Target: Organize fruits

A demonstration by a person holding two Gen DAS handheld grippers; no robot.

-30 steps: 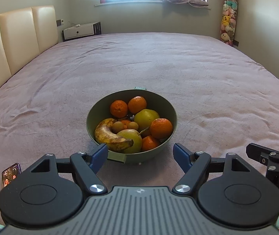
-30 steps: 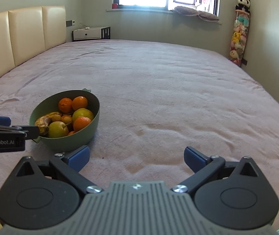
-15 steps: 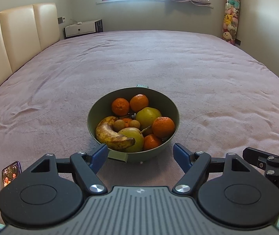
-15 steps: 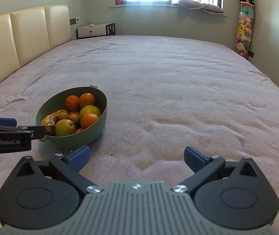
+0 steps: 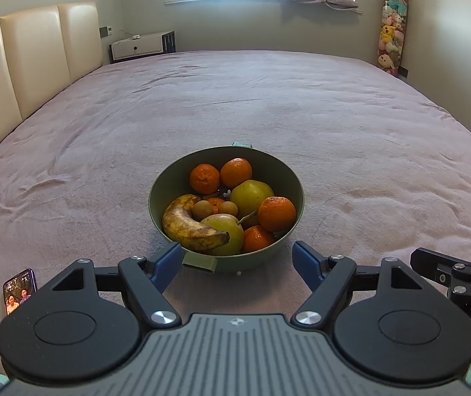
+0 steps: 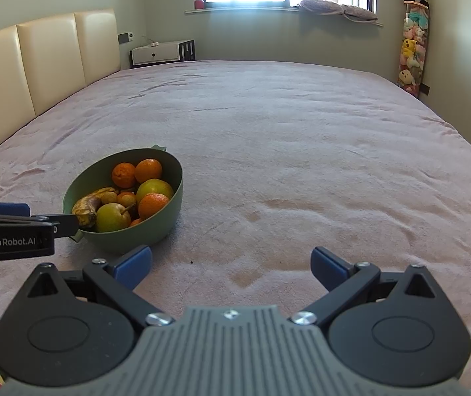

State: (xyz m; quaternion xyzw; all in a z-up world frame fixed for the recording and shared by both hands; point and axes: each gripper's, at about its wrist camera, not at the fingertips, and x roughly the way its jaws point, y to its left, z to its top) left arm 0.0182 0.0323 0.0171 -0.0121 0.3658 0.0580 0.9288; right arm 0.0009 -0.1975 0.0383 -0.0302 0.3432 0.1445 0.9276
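Note:
A green bowl (image 5: pixel 286 178) sits on the pink bedspread and also shows in the right wrist view (image 6: pixel 166 221). It holds a spotted banana (image 5: pixel 186 222), several oranges (image 5: pixel 276 213), a yellow-green apple (image 5: pixel 250 194), a pear (image 5: pixel 227 227) and small brown fruits (image 5: pixel 202 209). My left gripper (image 5: pixel 237 260) is open and empty, its fingertips just short of the bowl's near rim. My right gripper (image 6: pixel 230 264) is open and empty, to the right of the bowl above bare bedspread.
A phone (image 5: pixel 19 290) lies on the bed at the near left. A cream headboard (image 5: pixel 34 62) runs along the left. A white nightstand (image 5: pixel 139 46) and a hanging column of plush toys (image 5: pixel 390 43) stand at the far wall.
Both grippers have risen and tilted slightly, so the bowl sits a little lower and closer to centre in each view. Both stay open and the fruit has not moved.

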